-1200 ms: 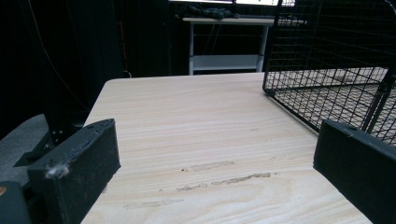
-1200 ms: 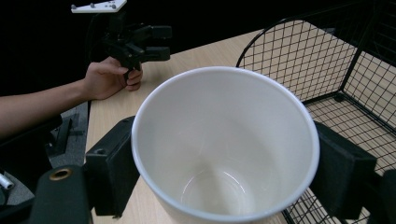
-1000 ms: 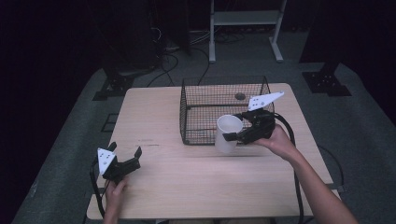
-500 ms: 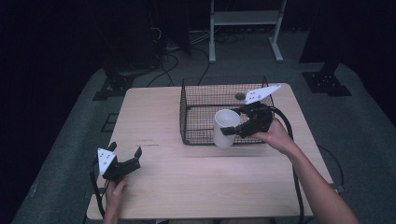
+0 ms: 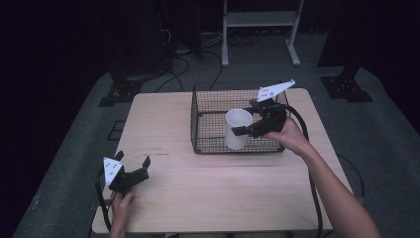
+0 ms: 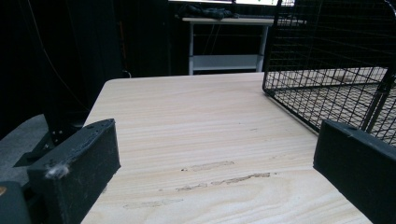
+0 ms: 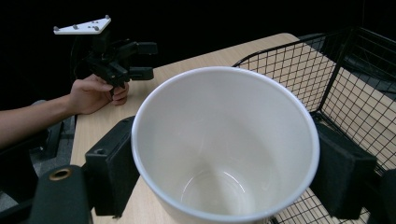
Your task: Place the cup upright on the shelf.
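White ceramic-looking cup point(image 5: 237, 128), round, smooth and empty, was what I had clamped in my right gripper point(image 5: 246, 127), one black jaw pressed on each side of its wall just below the rim. It hung upright at the near wall of the black wire mesh basket point(image 5: 207, 106), its rim above the basket's top edge; whether its base had cleared the wire I could not tell. I judged it stiff, glossy and fairly slippery, with some weight to it, and breakable if knocked on the mesh or dropped on the pale wooden table point(image 5: 163, 124). A squeeze across the widest part near the rim seemed the safest hold, since the sides taper downward and the pads could slide. My left gripper point(image 5: 132, 170) rested near the table's front left corner, jaws spread wide with nothing between them.
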The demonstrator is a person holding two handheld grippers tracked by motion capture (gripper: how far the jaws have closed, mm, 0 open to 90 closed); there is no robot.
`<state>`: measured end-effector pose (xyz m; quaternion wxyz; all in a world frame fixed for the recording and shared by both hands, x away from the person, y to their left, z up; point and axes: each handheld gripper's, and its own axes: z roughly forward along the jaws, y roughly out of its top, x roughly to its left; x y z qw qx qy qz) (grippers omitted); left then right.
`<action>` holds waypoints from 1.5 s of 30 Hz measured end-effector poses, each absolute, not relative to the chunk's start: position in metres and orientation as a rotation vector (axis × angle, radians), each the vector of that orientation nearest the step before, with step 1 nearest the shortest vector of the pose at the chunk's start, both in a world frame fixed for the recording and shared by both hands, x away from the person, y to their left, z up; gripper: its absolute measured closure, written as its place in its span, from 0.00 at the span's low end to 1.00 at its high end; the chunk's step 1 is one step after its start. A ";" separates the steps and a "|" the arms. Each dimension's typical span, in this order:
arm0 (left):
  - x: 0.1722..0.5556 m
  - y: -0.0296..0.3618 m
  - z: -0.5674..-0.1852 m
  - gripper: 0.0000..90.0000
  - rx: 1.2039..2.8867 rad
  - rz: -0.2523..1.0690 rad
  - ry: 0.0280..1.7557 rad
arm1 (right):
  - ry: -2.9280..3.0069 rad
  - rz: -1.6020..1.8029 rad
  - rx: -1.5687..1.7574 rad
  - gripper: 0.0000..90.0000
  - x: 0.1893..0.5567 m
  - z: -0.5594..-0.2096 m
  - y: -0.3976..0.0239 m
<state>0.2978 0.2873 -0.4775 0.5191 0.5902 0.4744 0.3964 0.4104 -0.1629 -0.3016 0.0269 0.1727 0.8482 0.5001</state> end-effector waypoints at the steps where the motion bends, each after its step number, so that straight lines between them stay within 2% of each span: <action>1: 0.298 0.287 -0.478 0.00 1.416 0.951 1.136 | 2.619 1.543 0.537 0.21 0.413 -0.300 -0.162; 45: 0.298 0.288 -0.477 0.00 1.413 0.944 1.140 | 2.637 1.482 0.605 0.21 0.480 -0.282 -0.134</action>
